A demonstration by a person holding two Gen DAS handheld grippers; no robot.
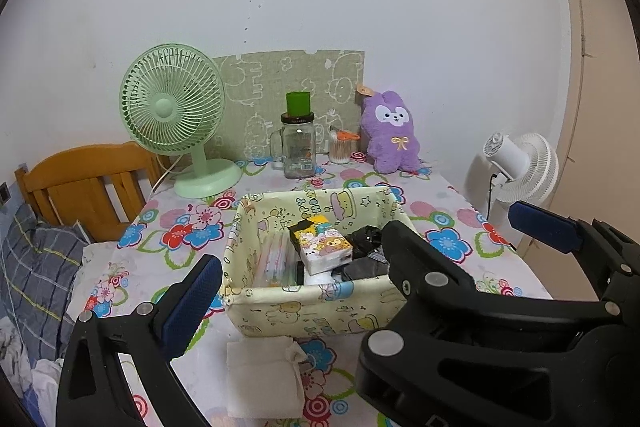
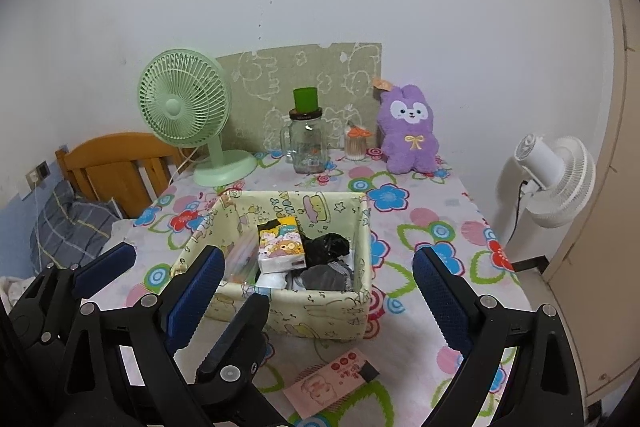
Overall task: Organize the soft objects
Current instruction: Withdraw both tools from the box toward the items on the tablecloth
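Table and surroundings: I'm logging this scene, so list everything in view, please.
Fabric storage box: 1, pale yellow, table centre.
Tissue pack: 1, cartoon print, in box.
Black bag: 1, in box.
Folded white cloth: 1, before box.
Pink packet: 1, before box.
Desk fan: 1, green, back left.
Glass jar mug: 1, green cup on top.
Plush rabbit: 1, purple, back right.
Standing fan: 1, white, right of the table.
Left hand-held gripper: open.
Right hand-held gripper: open.

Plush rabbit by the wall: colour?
Purple plush rabbit, white face, yellow bow; clearest in right wrist view.
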